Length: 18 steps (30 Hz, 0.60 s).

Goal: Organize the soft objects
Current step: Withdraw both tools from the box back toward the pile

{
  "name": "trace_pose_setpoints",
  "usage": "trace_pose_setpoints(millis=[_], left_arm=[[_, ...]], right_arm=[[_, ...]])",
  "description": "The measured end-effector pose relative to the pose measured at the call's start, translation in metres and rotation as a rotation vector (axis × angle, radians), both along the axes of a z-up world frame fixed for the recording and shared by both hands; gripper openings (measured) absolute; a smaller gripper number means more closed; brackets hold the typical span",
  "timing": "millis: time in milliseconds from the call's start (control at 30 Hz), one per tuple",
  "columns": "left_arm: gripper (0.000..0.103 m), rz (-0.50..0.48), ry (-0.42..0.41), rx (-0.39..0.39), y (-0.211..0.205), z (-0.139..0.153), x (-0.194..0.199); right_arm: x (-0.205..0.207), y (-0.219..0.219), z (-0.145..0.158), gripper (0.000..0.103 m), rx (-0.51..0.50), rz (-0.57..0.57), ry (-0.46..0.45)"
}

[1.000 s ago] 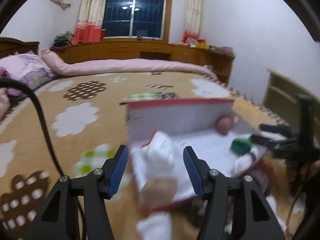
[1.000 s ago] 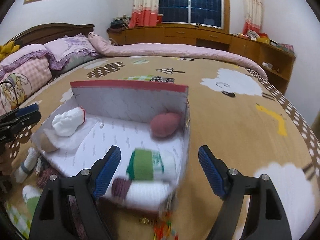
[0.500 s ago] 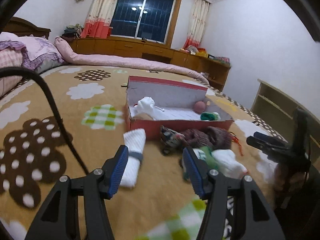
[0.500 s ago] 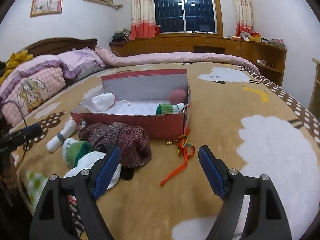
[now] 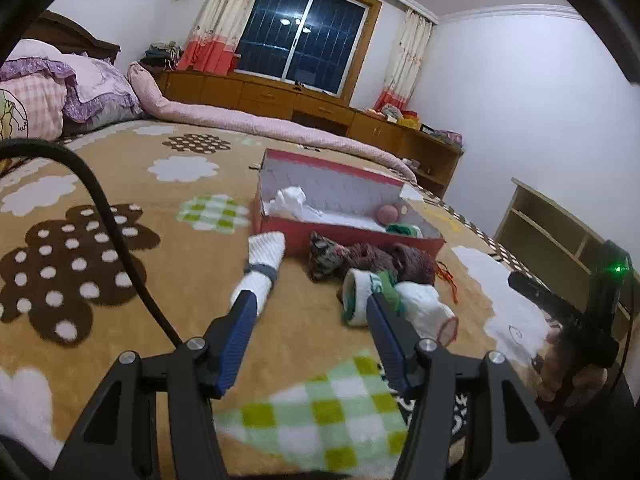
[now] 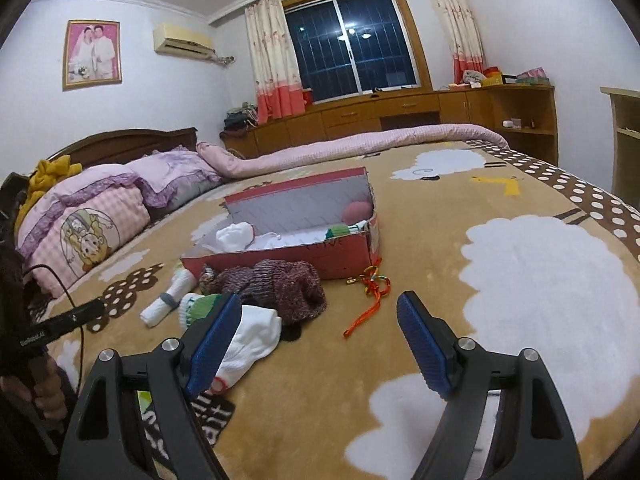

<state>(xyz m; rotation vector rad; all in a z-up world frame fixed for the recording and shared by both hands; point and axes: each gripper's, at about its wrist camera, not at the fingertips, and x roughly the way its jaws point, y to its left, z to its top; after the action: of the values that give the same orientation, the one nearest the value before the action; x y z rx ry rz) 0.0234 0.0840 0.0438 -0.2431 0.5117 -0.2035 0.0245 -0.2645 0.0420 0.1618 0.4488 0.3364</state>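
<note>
Both claws hover apart and empty over the bed (image 6: 460, 280); left claw (image 5: 310, 308) narrower, right claw (image 6: 320, 312) wide; socks (image 6: 248, 336) lie before the red box (image 6: 320, 254).

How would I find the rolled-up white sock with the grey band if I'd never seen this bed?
Look at the red box standing open on the brown blanket. Just in front of the box's corner nearest the pillows lies the rolled white sock, apart from the heap of other soft things. It is the only one with a grey band around its middle.
</note>
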Motion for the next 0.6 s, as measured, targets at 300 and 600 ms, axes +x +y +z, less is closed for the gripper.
trace_pose_setpoints(millis=[300, 600], left_arm=[[0.060, -0.046, 0.039, 0.013, -0.015, -0.007, -0.009], [0.060, 0.057, 0.267, 0.168, -0.034, -0.048, 0.013]], right_arm=[[-0.021, 0.025, -0.009, 0.082, -0.067, 0.083, 0.019], [-0.018, 0.061, -0.043, 0.082, -0.289, 0.064, 0.127]])
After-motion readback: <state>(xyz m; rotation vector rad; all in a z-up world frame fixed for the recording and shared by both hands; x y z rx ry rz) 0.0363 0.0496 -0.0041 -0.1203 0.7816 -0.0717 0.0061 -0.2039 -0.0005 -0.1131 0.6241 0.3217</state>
